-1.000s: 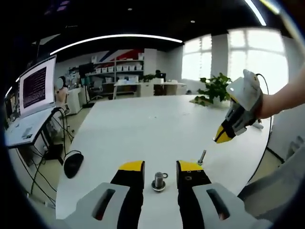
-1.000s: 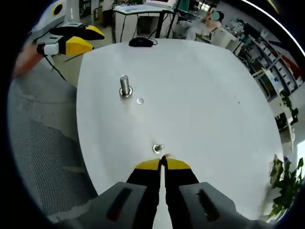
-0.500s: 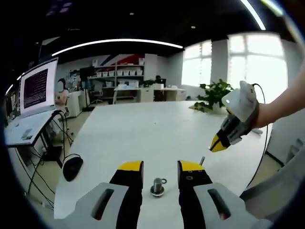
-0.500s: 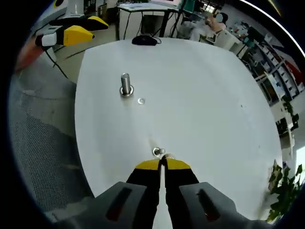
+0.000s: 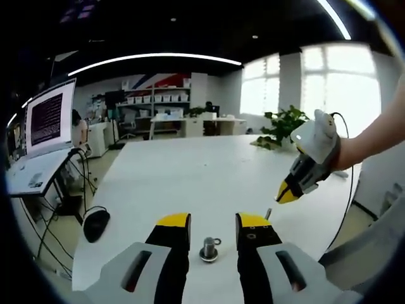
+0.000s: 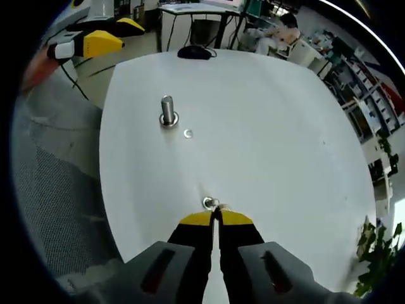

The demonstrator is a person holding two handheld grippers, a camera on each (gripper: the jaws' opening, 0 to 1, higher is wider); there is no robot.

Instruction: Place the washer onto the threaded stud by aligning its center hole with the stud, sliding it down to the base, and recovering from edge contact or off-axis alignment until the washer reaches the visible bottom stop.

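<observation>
Since a second ago, the right hand-held gripper [image 5: 286, 194] has been dropping slightly lower and nearer the table [image 5: 190, 171] in the left gripper view, while the washers and stud are lying where they did. In the right gripper view, the right hand-held gripper [image 6: 216, 216] is showing its yellow-tipped jaws pressed together, and a small washer [image 6: 209, 203] is sitting right at their tips; whether the tips are actually pinching its edge or only touching it is hard to tell at this size. Farther along the white table [image 6: 266, 126], the threaded stud [image 6: 168, 111] is standing upright on its round base, with a second loose washer [image 6: 188, 133] lying flat just beside it. The left hand-held gripper [image 6: 95, 39] is hovering beyond the table edge at upper left, apart from the stud. In the left gripper view, the left hand-held gripper [image 5: 212, 221] is holding its jaws parted and gripping nothing, with the stud [image 5: 208, 248] standing between them on the table and a washer [image 5: 217, 240] just beside it. A computer mouse [image 5: 96, 223] is resting near the table's left edge.
</observation>
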